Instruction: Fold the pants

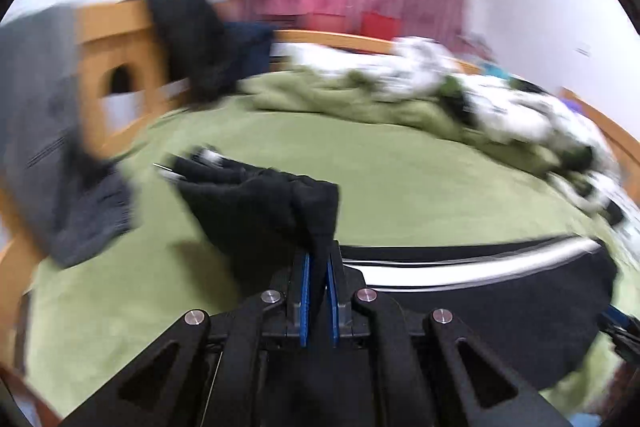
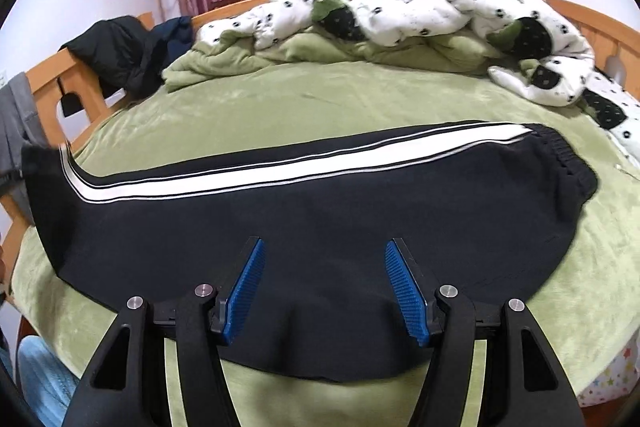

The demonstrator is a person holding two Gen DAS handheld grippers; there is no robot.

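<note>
Two grippers working soft, limp pants (image 2: 304,227) lying across bed (image 2: 320,99): left gripper (image 1: 318,279) pinching cuff, lifting toward 12 o'clock; right gripper (image 2: 324,279) hovering wide, empty, likely gripping waistband at 2 o'clock.

The left wrist view is smeared by motion: the grey garment (image 1: 44,115) on the wooden bed rail (image 1: 116,39) and the white spotted quilt (image 1: 500,107) lack detail. The black white-striped track pants (image 2: 320,211) hide their lower edge behind the right claw (image 2: 324,291).
</note>
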